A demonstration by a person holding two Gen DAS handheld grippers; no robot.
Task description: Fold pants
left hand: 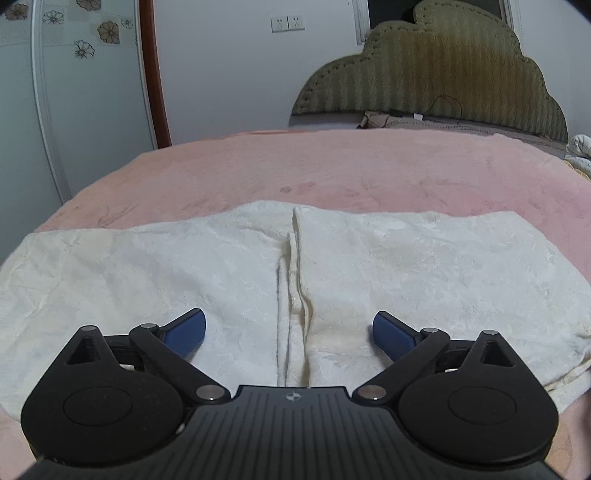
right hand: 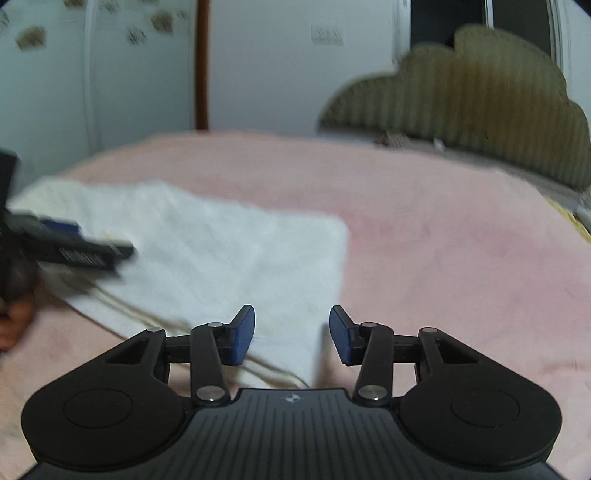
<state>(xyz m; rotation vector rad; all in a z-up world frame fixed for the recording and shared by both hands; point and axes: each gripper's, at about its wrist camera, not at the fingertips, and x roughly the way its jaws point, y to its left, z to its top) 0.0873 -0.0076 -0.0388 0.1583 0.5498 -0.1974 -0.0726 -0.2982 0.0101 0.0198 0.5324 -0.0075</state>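
A home bedroom is shown: a pink blanket is spread over a bed, a padded headboard at two o'clock.

- A pink plush blanket covers the bed across the middle of the frame.
- An olive-green scalloped padded headboard rises at upper right, a thin black cable at its base.
- A plain white wall carries a white double socket at top centre.
- A white door with flower stickers and a reddish-brown wooden frame stand at upper left.
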